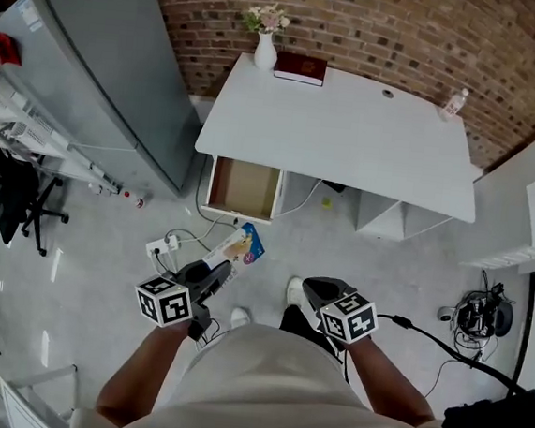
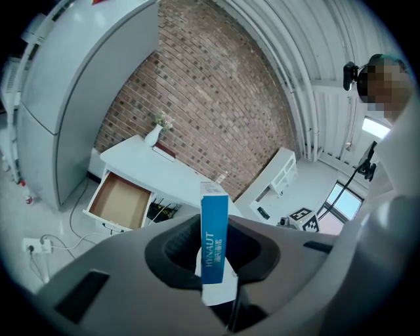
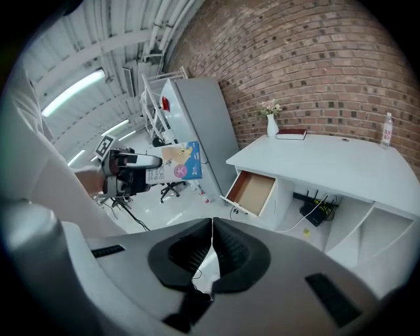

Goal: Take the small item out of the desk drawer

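Broadly, a brick wall [image 1: 361, 20] closes the far side of the room, and a tall grey cabinet [image 1: 103, 61] stands against it at the far left. To the right of the cabinet a white desk [image 1: 350, 136] sits with its back edge against the bricks. At the desk's left end the drawer [image 1: 244, 187] is pulled out toward the near side, its brown bottom bare. A person stands on the grey floor, well apart from the desk on the near side, with a gripper in each hand at waist height.

The left gripper [image 1: 217, 271] points toward the open drawer, and its jaws are clamped on a small blue and white box [image 1: 239, 246]. The box stands on edge between the pads, its narrow blue side facing the left gripper view, and it sticks out past the jaw tips. It hangs over the floor, between the person and the drawer and clear of both. The right gripper [image 1: 321, 289] is held just beside the left one; its jaws are pressed together with nothing between them.

On the desk's far edge, a white vase [image 1: 265, 51] with pale flowers stands at the left corner, a dark red book [image 1: 300, 68] lies just to its right, and a small clear bottle [image 1: 453, 104] stands near the right corner.
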Motion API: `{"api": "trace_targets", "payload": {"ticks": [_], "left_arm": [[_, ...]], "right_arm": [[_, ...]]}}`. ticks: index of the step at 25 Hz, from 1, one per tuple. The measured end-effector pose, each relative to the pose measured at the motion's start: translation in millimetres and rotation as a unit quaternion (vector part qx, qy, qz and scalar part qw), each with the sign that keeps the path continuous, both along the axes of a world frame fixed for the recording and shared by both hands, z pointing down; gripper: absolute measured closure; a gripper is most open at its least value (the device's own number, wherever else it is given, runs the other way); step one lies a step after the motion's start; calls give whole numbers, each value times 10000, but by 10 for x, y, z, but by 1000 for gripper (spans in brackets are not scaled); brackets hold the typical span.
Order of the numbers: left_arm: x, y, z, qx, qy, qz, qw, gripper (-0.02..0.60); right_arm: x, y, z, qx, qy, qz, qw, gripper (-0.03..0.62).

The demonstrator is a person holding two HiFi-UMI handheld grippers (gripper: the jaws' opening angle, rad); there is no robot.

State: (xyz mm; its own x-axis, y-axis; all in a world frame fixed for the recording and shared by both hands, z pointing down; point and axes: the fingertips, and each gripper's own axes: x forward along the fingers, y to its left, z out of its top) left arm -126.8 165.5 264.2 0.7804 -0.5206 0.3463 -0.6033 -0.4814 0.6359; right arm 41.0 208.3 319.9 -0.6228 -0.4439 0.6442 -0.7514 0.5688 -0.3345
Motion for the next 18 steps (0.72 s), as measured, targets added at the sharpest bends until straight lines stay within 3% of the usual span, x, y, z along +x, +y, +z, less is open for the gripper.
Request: {"api": "trace_targets", "payload": {"ticks": [8,18], "left_arm": [[-426,282,-8,100,275,62,9996,500],[-793,377,135,121,284,138,9994,500]], "right_arm": [[-398,374,-37,128,95,274,9995,560],[-940,378,-72,263,172,193,9993,562]]}}
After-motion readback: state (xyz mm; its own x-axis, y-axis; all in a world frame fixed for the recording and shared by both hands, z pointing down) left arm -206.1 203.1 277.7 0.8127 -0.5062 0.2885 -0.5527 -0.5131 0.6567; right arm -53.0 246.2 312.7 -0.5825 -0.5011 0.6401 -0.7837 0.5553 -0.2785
